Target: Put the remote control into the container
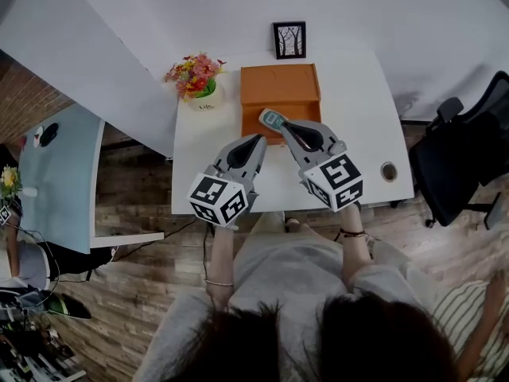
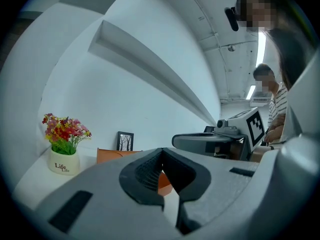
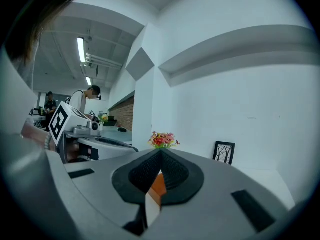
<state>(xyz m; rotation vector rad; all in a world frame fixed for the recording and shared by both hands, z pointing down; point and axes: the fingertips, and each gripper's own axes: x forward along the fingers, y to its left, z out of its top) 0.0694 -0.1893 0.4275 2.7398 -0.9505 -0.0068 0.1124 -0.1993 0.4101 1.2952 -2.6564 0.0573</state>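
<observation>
The orange container (image 1: 280,91) stands open at the back of the white table (image 1: 358,110). A small grey remote control with a teal end (image 1: 273,118) lies at the container's front edge. The tip of my right gripper (image 1: 287,126) is right behind it, and I cannot tell whether they touch. That gripper (image 3: 160,155) is shut, with no remote showing between its jaws, only a sliver of the orange container (image 3: 158,185) below them. My left gripper (image 1: 255,140) hovers to the left of the remote. Its jaws (image 2: 161,153) are shut with nothing in them, and the container (image 2: 112,155) lies ahead.
A flower pot (image 1: 199,82) stands left of the container and a small framed picture (image 1: 289,40) stands behind it. A black office chair (image 1: 461,157) is to the right of the table and a pale blue table (image 1: 60,173) to the left. People stand in the background.
</observation>
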